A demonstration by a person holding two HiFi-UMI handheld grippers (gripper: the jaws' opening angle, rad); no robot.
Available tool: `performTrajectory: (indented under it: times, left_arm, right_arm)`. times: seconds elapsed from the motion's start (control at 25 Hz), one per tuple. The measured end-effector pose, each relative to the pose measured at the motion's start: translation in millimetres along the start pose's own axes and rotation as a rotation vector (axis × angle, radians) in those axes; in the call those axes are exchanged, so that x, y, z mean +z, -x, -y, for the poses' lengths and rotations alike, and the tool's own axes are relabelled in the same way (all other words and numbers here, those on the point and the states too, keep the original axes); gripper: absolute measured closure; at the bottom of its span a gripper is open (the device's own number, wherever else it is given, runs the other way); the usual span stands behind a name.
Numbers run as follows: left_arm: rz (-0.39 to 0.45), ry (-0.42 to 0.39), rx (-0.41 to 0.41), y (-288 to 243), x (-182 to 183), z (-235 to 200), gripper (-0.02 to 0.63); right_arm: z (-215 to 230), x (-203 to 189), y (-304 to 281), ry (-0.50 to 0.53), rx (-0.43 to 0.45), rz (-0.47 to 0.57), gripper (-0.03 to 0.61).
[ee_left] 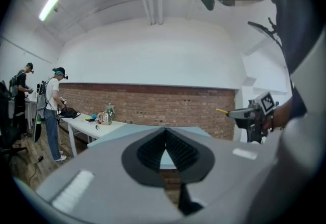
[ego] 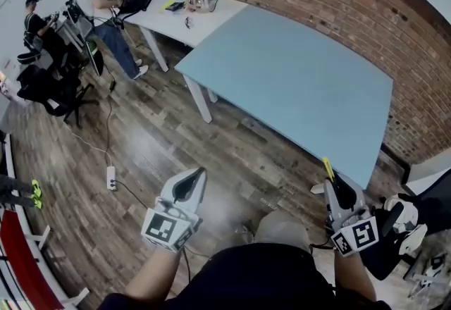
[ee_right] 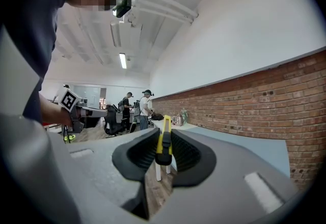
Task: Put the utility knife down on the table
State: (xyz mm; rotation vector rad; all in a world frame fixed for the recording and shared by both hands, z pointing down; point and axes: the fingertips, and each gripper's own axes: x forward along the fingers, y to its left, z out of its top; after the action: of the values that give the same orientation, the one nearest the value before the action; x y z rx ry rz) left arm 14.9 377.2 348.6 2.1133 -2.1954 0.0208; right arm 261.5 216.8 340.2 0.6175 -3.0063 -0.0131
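The right tool (ee_right: pixel 164 150) is clamped narrow on the utility knife (ee_right: pixel 164 139). It grips the yellow body edge-on between the ribbed pads, with the front end poking out past the jaw tips. The knife looks light and rigid, a slim handle with smooth sides, so it could slide or pivot in a loose grip. The flat sides of the mid-body, where the pads sit now, are the sensible place to hold it, well away from the blade end. Whether the blade is extended is hard to make out from these angles. The left tool (ee_left: pixel 165 147) carries nothing, its jaws drawn together. Both tools are held level over the wooden floor (ego: pixel 141 139), short of the pale blue worktop (ego: pixel 296 83), whose near edge lies just ahead of the knife. The knife is not yet set down.
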Motion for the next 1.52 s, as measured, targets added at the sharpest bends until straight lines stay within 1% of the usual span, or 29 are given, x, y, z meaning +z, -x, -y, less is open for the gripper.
performTrajectory:
  times: [0.08,0.2,0.28,0.48,0.56,0.68,0.76,0.88,0.96,1.04,1.16,1.28,1.4,1.52]
  left_arm:
    - [0.009,0.016,-0.009,-3,2,-1,0.611]
    - [-0.005,-0.024,0.003,-6,-12,-19,0.611]
    - [-0.016,-0.028,0.019,-11,-14,-28,0.611]
    - [-0.04,-0.045,0.03,-38,3,-55,0.611]
    - [-0.046,-0.051,0.05,-52,7,-69,0.611]
    - [-0.043,-0.037,0.083,-80,16,-89,0.611]
    - [-0.044,-0.036,0.082,-99,22,-96,0.611]
    - [-0.055,-0.045,0.081,-123,29,-107,0.611]
    - [-0.061,-0.039,0.098,-135,34,-118,0.611]
    - [-0.06,-0.032,0.11,-152,38,-125,0.611]
    - [-0.044,-0.043,0.116,-177,42,-132,0.611]
    - [-0.06,-0.037,0.123,-197,31,-140,0.611]
    - [-0.094,-0.024,0.101,-210,20,-145,0.611]
    - [-0.096,-0.023,0.079,-229,15,-160,0.611]
  right_arm:
    - [4,2,-3,0.011,-0.018,-0.002,0.503]
    - [15,6,-17,0.014,-0.029,0.005,0.503]
    - [24,6,-29,0.002,-0.03,0.009,0.503]
    - [55,10,-75,-0.045,-0.041,0.036,0.505]
    - [67,13,-95,-0.06,-0.036,0.049,0.505]
    - [87,10,-123,-0.078,-0.03,0.055,0.505]
    - [103,7,-140,-0.114,-0.032,0.057,0.503]
    - [127,1,-164,-0.218,-0.045,0.074,0.505]
    - [138,-2,-179,-0.244,-0.051,0.073,0.503]
    - [153,0,-195,-0.238,-0.049,0.073,0.503]
    - [173,7,-220,-0.209,-0.02,0.084,0.505]
    - [187,4,-243,-0.197,-0.002,0.081,0.505]
    - [193,-3,-253,-0.234,-0.006,0.063,0.503]
    - [193,-12,-262,-0.224,-0.004,0.028,0.505]
